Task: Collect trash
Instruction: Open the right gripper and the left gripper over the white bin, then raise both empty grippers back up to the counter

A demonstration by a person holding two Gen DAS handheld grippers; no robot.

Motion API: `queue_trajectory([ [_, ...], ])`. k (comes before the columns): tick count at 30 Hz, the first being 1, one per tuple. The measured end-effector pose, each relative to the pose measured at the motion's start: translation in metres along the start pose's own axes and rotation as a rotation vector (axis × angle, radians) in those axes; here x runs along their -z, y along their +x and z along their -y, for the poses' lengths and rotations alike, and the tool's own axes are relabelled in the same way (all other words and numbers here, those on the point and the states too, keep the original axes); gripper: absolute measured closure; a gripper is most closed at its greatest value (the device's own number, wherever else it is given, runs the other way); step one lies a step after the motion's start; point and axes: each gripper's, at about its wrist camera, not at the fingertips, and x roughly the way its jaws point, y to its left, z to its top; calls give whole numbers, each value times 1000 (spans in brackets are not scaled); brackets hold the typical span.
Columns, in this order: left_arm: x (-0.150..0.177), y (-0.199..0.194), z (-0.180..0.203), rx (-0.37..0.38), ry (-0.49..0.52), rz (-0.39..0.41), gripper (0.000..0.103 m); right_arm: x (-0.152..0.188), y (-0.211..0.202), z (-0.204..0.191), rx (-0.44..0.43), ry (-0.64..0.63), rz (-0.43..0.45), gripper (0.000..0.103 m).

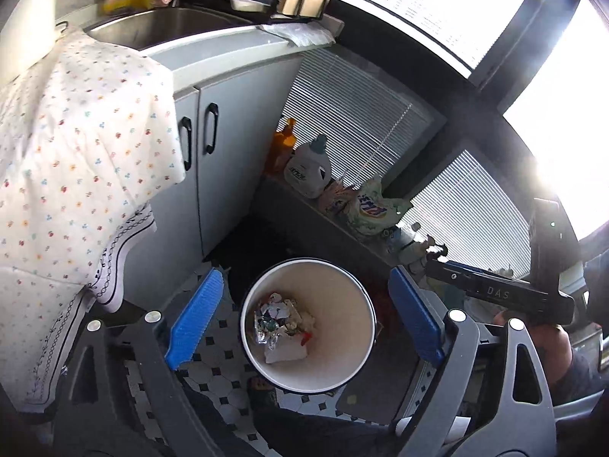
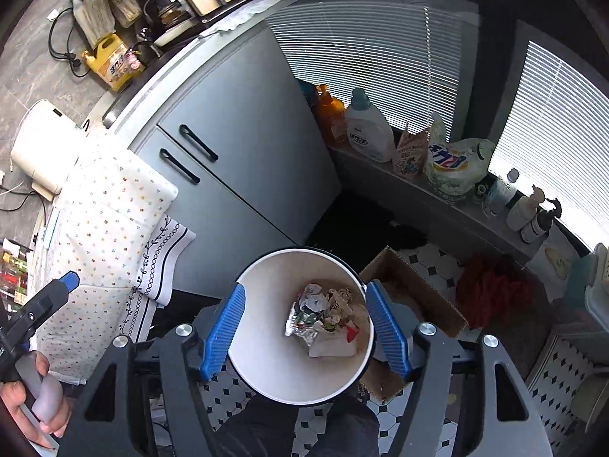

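Two grippers hang over a kitchen floor of white tiles with black diamonds (image 2: 415, 259). Largest nearby is the grey sink cabinet (image 2: 243, 144), far left, with a spotted cloth (image 1: 76, 144) draped beside it. A window ledge (image 2: 426, 194) on the far right carries detergent bottles. Below both cameras stands the white waste bin (image 1: 357, 304), upright on the floor, and the trash (image 2: 323, 316) – crumpled foil, wrappers and paper – lies in a heap at its bottom. The left gripper (image 1: 304, 323) holds its blue fingers wide apart with nothing between them; the right gripper (image 2: 308, 327) is likewise spread, empty, above the bin's rim.
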Motion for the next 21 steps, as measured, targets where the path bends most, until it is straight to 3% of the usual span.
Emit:
queue_trajectory([
  [7, 5, -47, -49, -101, -121, 104, 11, -17, -2, -61, -44, -128, 26, 21],
  [21, 16, -136, -152, -282, -335, 267, 8, -45, -3, -202, -182, -336, 47, 15],
])
